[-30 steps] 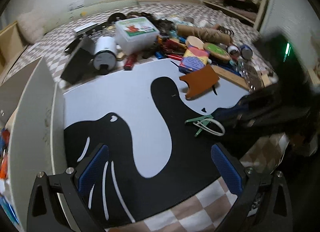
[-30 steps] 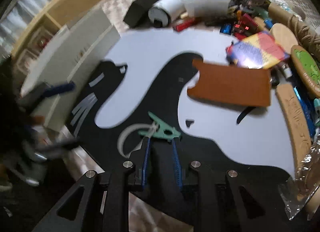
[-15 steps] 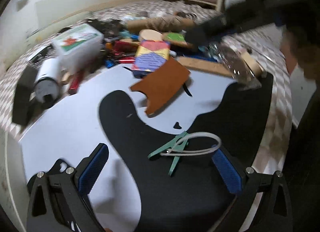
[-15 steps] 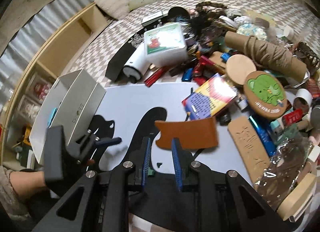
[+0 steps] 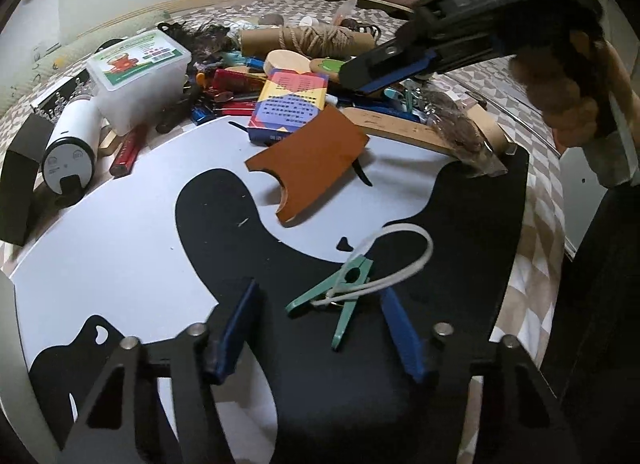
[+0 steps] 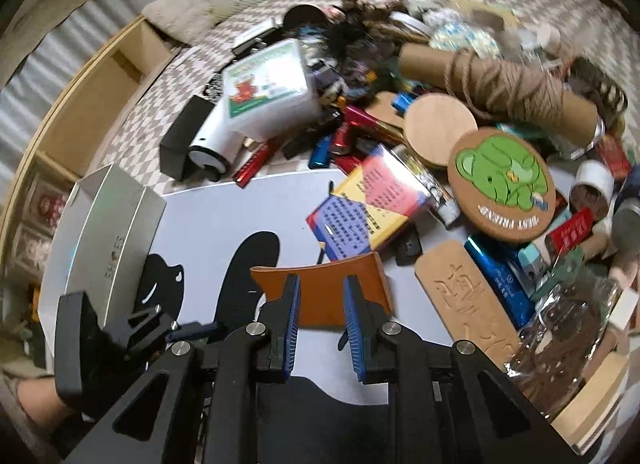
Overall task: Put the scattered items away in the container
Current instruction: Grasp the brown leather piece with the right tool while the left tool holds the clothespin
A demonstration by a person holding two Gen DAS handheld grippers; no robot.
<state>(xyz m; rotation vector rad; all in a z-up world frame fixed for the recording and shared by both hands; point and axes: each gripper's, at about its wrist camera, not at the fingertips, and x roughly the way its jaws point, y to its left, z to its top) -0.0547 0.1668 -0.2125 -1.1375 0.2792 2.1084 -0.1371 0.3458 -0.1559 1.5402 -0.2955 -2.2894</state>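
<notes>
Right up close, the left gripper (image 5: pixel 320 328) has its blue fingers (image 5: pixel 236 328) closing around a green clothespin (image 5: pixel 344 296) with a white loop cord (image 5: pixel 404 264); the clothespin lies flat on the black-and-white mat (image 5: pixel 120 223) between the fingers, and the pads are not yet pressing it. Just beyond sits a curved brown leather piece (image 5: pixel 308 159), one edge lifted off the mat. Past that: a colourful box (image 5: pixel 290 103), a white cylinder (image 5: pixel 72 143) lying on its side, a red pen (image 5: pixel 126 149), and a clear plastic tub (image 5: pixel 140 71) with a printed lid. Farther back, a cardboard tube wound with twine (image 5: pixel 308 39).

Right gripper (image 6: pixel 320 320): fingers nearly together, nothing between them, hovering above the brown leather piece (image 6: pixel 320 288). In the left wrist view it hangs above the far clutter (image 5: pixel 384 71), held by a hand (image 5: pixel 560 79). At its left, the white container (image 6: pixel 100 232) stands open at the mat's edge. Beyond: a round coaster with a green bear (image 6: pixel 502 183), a plain wooden disc (image 6: pixel 440 127), and an engraved wooden strip (image 6: pixel 468 300). All of it rests on a checked bedspread (image 6: pixel 152 103).
</notes>
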